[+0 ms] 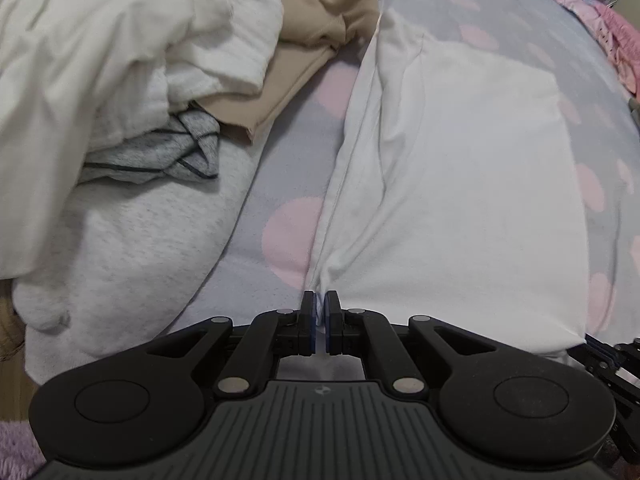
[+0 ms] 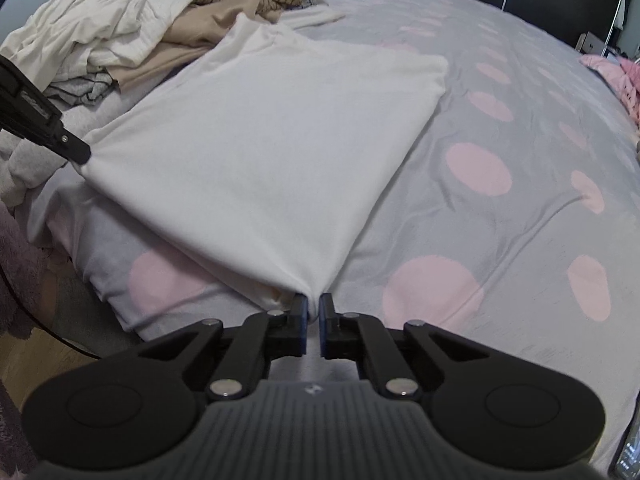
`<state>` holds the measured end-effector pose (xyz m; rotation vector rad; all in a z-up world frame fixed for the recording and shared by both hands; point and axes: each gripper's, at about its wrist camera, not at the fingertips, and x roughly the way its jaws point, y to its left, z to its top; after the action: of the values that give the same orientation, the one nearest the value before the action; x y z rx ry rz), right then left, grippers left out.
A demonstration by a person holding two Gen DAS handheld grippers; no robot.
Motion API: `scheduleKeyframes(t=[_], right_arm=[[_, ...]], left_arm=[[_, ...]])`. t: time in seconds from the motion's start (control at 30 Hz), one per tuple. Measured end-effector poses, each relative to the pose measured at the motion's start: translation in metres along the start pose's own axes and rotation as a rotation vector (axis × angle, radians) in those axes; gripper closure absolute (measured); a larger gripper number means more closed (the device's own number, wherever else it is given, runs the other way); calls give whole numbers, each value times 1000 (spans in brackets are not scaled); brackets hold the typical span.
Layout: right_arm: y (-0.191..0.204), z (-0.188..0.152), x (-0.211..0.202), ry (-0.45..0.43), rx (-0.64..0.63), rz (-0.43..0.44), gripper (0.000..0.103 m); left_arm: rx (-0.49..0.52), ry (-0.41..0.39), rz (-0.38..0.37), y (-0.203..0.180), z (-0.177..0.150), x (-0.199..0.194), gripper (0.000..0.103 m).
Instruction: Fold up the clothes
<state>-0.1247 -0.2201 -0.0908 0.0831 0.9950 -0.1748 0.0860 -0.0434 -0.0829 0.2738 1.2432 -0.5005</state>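
A white garment (image 1: 448, 168) lies spread flat on the bed, folded into a broad panel. My left gripper (image 1: 319, 300) is shut on its near left corner, with white cloth pinched between the blue pads. In the right wrist view the same white garment (image 2: 272, 152) stretches away from my right gripper (image 2: 313, 301), which is shut on the near right corner. The left gripper (image 2: 76, 152) shows at the left edge there, holding the other corner. The near hem runs taut between the two grips.
The bed cover (image 2: 500, 208) is grey with pink dots. A pile of clothes (image 1: 120, 80) in white, beige and grey lies to the left of the garment. A pink cloth (image 2: 624, 76) lies at the far right. The bed's edge and wooden floor (image 2: 32, 360) are at lower left.
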Motion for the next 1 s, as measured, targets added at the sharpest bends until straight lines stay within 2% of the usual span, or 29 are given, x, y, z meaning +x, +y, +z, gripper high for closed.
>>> scheduleKeyframes(t=[0.13, 0.23, 0.37, 0.53, 0.63, 0.73, 0.77, 0.87, 1.0], right_arm=[[-2, -2, 3, 46, -3, 4, 97], [-6, -4, 1, 78, 24, -16, 96], [-15, -1, -14, 17, 65, -39, 94], [-25, 7, -30, -79, 110, -79, 94], [-39, 16, -27, -102, 170, -59, 78], [-48, 26, -24, -130, 225, -47, 67], [-51, 29, -23, -140, 243, -43, 62], [-58, 41, -19, -164, 290, -37, 58], [-64, 61, -6, -176, 342, -43, 56]], left_arm=[[29, 15, 36, -3, -3, 1, 93], [76, -5, 77, -9, -8, -10, 87], [130, -97, 75, -18, -9, -30, 84], [106, -216, 26, -22, 3, -43, 81], [76, -253, 25, -22, 14, -42, 80], [62, -232, 52, -23, 30, -30, 79], [62, -223, 53, -24, 34, -27, 76], [70, -208, 54, -28, 47, -19, 63], [50, -214, 43, -28, 66, -8, 62]])
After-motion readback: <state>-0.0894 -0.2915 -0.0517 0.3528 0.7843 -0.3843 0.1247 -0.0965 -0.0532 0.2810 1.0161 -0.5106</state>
